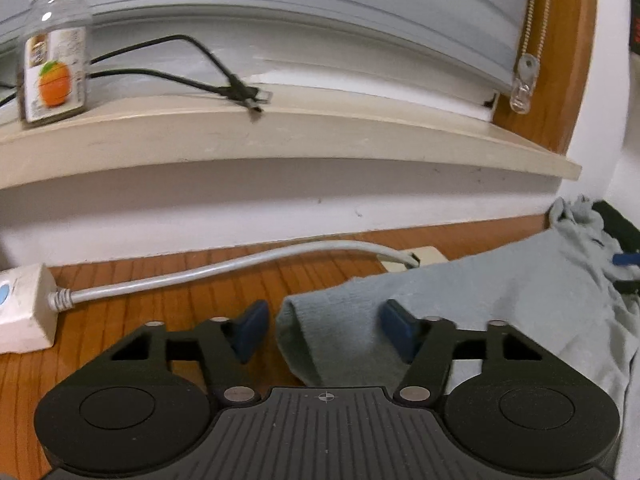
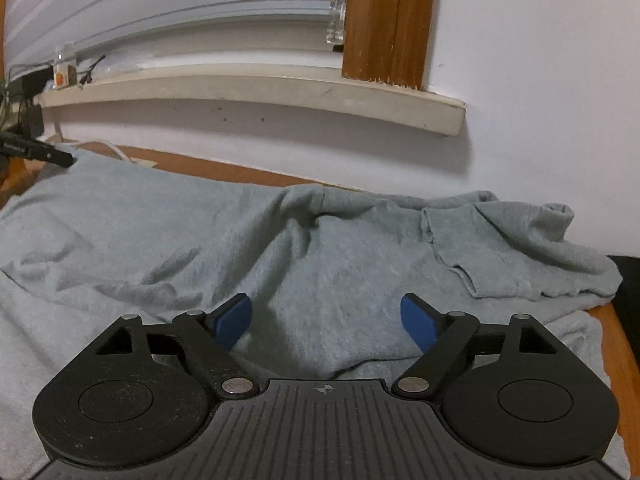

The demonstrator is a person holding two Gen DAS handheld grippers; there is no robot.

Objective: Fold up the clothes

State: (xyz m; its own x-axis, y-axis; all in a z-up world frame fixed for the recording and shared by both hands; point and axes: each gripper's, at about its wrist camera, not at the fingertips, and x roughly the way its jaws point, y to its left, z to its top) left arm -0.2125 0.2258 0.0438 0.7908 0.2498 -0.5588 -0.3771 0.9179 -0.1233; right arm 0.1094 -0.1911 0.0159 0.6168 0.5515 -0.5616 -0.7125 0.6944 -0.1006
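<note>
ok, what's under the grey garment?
The grey garment lies on a wooden table. In the left wrist view it covers part of a beige outlet plate where the white cable ends. Anything else beneath is hidden.

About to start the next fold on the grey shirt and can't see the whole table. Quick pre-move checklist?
1. Left gripper open: ok.
2. Right gripper open: ok.
3. Grey shirt edge between left gripper fingers: ok, not clamped.
4. Shirt lying flat: not ok, wrinkled, with the sleeve bunched at the right.
5. White cable clear of shirt: cannot tell at its far end.
6. White adapter clear of shirt: ok.
</note>
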